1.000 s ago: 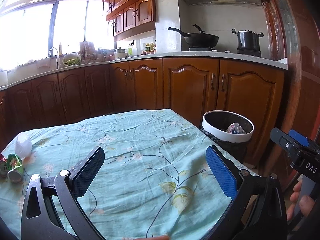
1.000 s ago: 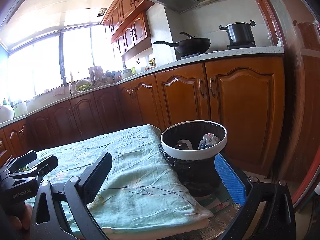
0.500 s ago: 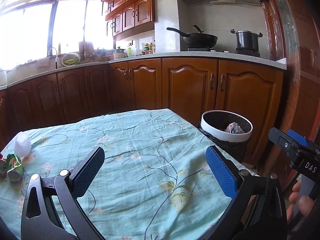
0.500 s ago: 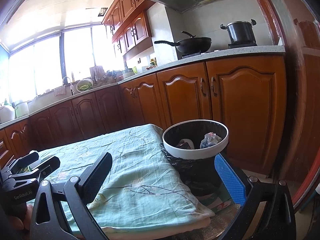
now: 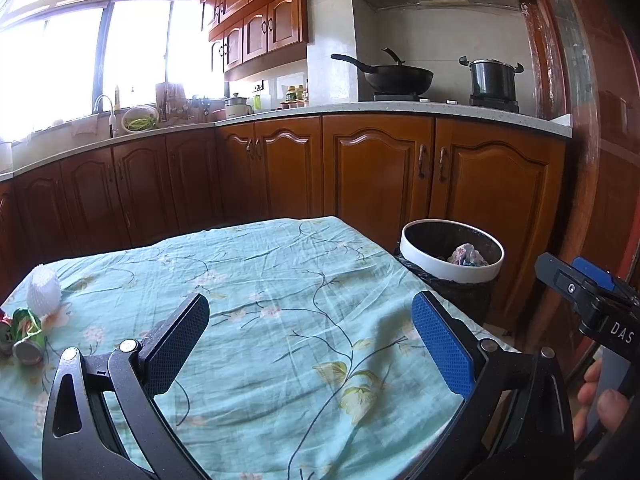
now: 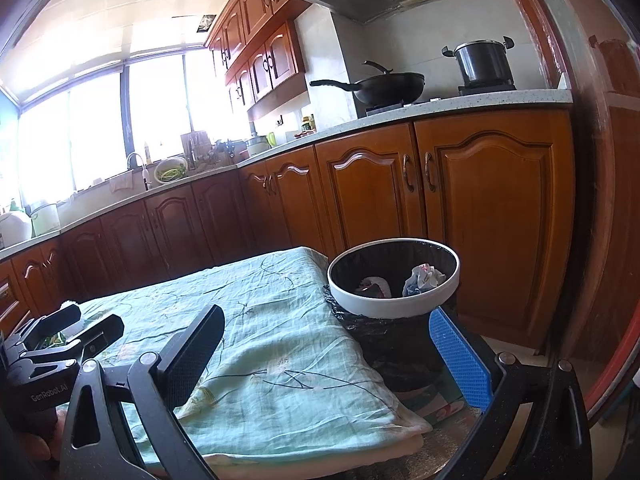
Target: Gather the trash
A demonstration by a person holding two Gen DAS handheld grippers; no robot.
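My left gripper [image 5: 310, 330] is open and empty above the table's teal floral cloth [image 5: 260, 280]. At the table's far left lie a crushed green can [image 5: 26, 326], a second can end [image 5: 28, 354] and a white foam net [image 5: 43, 292]. A white-rimmed bin [image 5: 452, 268] with a black liner stands off the table's right corner, with crumpled paper [image 5: 466, 255] inside. My right gripper [image 6: 326, 350] is open and empty, near the table's right edge just before the bin [image 6: 394, 302]. It also shows in the left wrist view [image 5: 576, 284]; the left gripper shows in the right wrist view [image 6: 76, 328].
Wooden kitchen cabinets [image 5: 380, 172] run behind the table and bin. A wok [image 5: 396, 76] and a pot [image 5: 492, 78] sit on the stove. A wooden door frame [image 6: 600, 200] stands right of the bin.
Both grippers have risen and shifted slightly; the bin sits a touch lower in the right wrist view. Both stay open and empty.
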